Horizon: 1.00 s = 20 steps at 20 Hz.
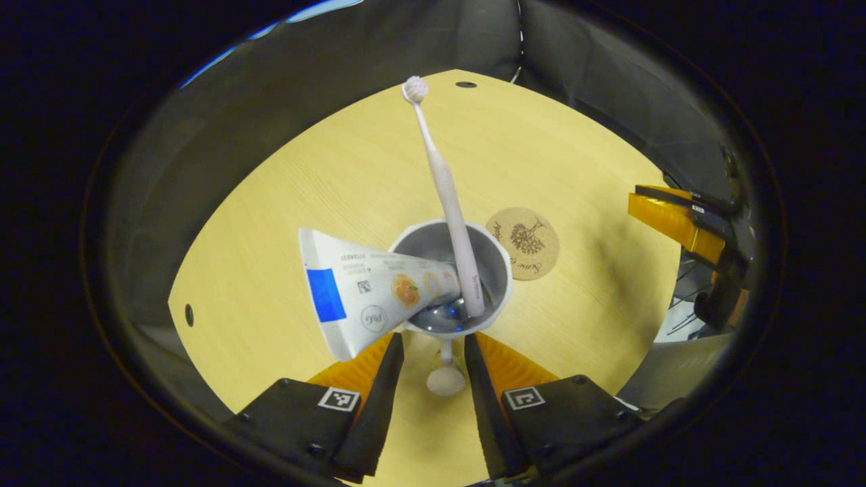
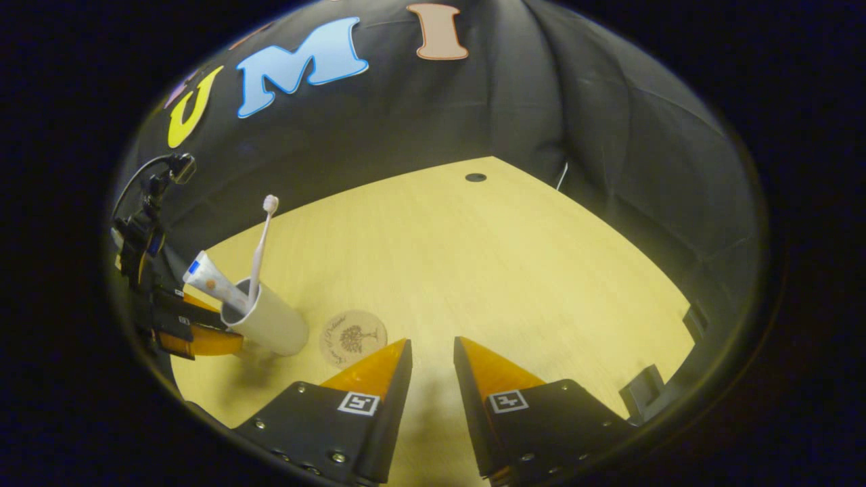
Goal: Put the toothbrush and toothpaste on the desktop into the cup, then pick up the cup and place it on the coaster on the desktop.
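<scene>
The cup [image 1: 452, 277] stands upright on the desk [image 1: 284, 203], with the toothbrush [image 1: 443, 182] standing in it, bristle head up and leaning away, and the toothpaste [image 1: 365, 291] tube slanting out over its rim, flat crimped end uppermost. Just beside the cup lies the round cork coaster [image 1: 522, 243], bare, with a tree design on it; cup and coaster look a little apart, though the fisheye makes the gap hard to judge.

In the left gripper view the left gripper [image 1: 434, 355] sits low at the cup's near side, its jaws parted to either side of the cup's base and apparently not pressing on it.

In the right gripper view the right gripper [image 2: 431, 352] hovers over bare desk, jaws parted and holding nothing, the coaster [image 2: 353, 338] just ahead of its left finger and the cup [image 2: 267, 321] beyond.
</scene>
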{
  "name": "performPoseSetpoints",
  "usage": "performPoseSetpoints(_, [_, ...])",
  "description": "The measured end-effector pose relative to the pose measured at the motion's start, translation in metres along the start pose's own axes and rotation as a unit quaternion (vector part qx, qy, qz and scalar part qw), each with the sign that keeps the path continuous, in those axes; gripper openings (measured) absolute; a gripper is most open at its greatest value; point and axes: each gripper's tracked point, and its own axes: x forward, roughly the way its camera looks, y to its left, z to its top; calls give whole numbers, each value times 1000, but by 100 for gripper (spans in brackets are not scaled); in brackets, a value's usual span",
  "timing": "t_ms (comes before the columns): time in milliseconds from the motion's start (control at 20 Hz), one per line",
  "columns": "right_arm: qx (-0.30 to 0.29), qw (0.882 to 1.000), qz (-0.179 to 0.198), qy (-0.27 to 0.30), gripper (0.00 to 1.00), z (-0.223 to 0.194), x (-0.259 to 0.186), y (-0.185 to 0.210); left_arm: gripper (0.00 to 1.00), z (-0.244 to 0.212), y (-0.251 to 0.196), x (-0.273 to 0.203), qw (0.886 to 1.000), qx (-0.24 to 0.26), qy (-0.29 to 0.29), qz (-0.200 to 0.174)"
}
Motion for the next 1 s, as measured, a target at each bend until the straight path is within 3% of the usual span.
performPoseSetpoints(400, [-5,999,-2,31,45,-19,5,1,64,-4,-2,19,1000,8,10,-2])
performPoseSetpoints(600, [0,999,-2,45,45,-29,6,0,36,-9,-7,23,1000,-1,10,-4])
performPoseSetpoints(1000, [1,999,-6,53,45,-31,16,-1,35,-3,-13,31,999,-12,-31,0])
